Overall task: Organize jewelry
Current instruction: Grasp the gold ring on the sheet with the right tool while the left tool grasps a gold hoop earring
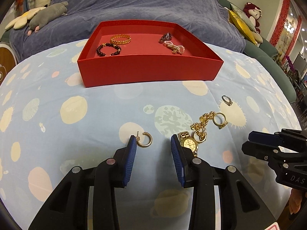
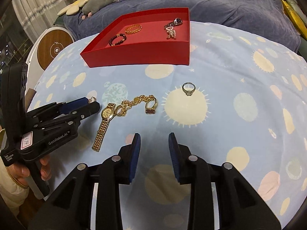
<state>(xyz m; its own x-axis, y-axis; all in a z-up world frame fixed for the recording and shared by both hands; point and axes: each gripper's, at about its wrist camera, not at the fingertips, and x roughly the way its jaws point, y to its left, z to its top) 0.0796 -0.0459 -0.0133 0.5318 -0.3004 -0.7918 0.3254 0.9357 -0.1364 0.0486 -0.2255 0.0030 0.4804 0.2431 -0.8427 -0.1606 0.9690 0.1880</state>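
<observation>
I am holding a gripper in each hand over a bed covered in a pale blue sheet (image 1: 57, 88) printed with planets. My left gripper (image 1: 153, 143) is hovering wide and empty, its jaws framing a gold hoop earring (image 1: 144, 140) that is lying just beside the left pad, so I am probably lining up to pick it. My right gripper (image 2: 154, 141) is also waiting wide and empty, low over bare sheet, keeping out of the way. Ahead, a red box (image 1: 149, 71) is serving as the collecting tray; it is already holding a dark bead bracelet (image 1: 108, 50), a gold bangle (image 1: 120, 39), a pearl piece (image 1: 174, 47) and a dark watch (image 2: 175, 22). Loose items are still lying between the grippers and the box: a gold watch (image 2: 105, 120), a gold chain (image 2: 132, 101), a gold ring with a red stone (image 2: 151, 106), and a silver ring (image 2: 189, 88) farther right.
</observation>
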